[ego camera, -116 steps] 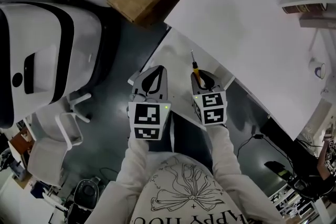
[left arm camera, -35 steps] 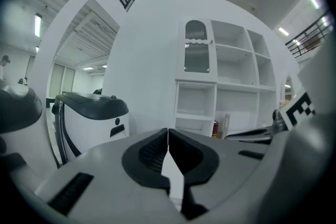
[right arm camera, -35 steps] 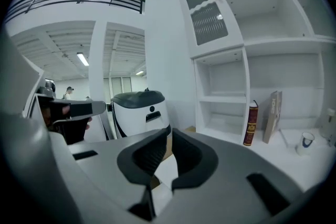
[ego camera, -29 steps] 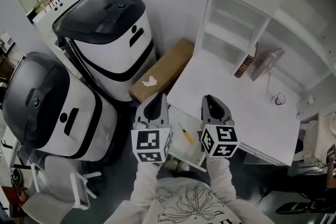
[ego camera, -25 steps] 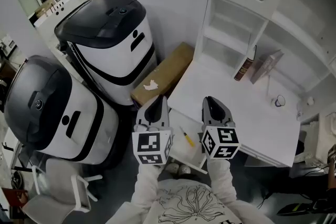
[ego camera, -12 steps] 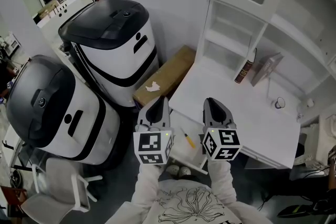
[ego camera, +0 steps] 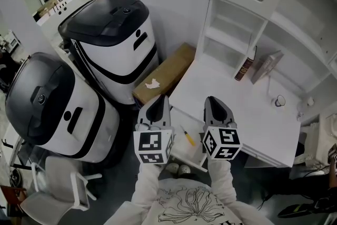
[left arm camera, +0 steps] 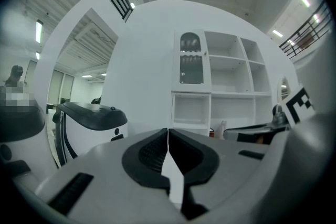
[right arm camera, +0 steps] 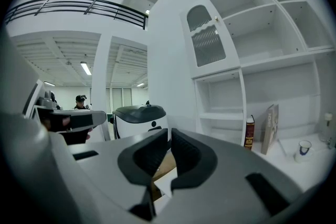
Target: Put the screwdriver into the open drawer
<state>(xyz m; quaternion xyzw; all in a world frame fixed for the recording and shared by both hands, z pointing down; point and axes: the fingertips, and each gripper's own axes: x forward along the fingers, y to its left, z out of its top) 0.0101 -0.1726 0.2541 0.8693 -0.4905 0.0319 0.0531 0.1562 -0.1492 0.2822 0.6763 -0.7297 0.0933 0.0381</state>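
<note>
In the head view, the screwdriver [ego camera: 186, 136], with a yellow handle, lies inside the open white drawer [ego camera: 178, 120] pulled out from the desk's left end. My left gripper [ego camera: 159, 99] and right gripper [ego camera: 210, 99] are held side by side above the drawer, one on each side of the screwdriver and apart from it. Both are shut with nothing between their jaws. The left gripper view shows that gripper [left arm camera: 168, 136] with jaws pressed together. In the right gripper view the right gripper [right arm camera: 169, 139] is likewise shut and empty.
Two large white-and-black machines [ego camera: 113, 39] [ego camera: 47, 108] stand to the left. A cardboard box [ego camera: 163, 74] leans between them and the white desk [ego camera: 237, 108]. A book [ego camera: 245, 67] and a cup [ego camera: 279, 100] sit by the shelves. A white chair [ego camera: 58, 187] is at lower left.
Earlier my right gripper held the screwdriver over the drawer; now the screwdriver lies in the drawer and both grippers are empty. Over the last second almost nothing moves.
</note>
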